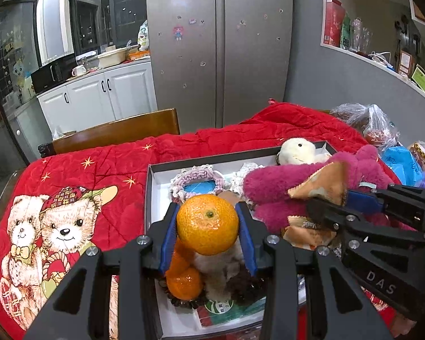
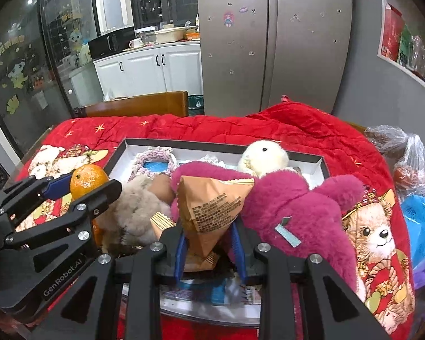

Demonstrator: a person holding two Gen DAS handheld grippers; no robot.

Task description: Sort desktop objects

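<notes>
Here, a red quilt printed with bears is covering the worktop, a steel fridge standing behind. The left gripper is holding an orange above the shallow box, stem facing the camera, jaws pressing its sides. The right gripper is pinching a brown snack packet, its long axis upright, beside a magenta plush. Only the left wrist view is showing a second orange lying in the box.

The left gripper tilts downward over the tray's near edge, blue pads clamped on an orange. The right gripper — angled down beside it — pinches a brown snack packet by its lower end.
</notes>
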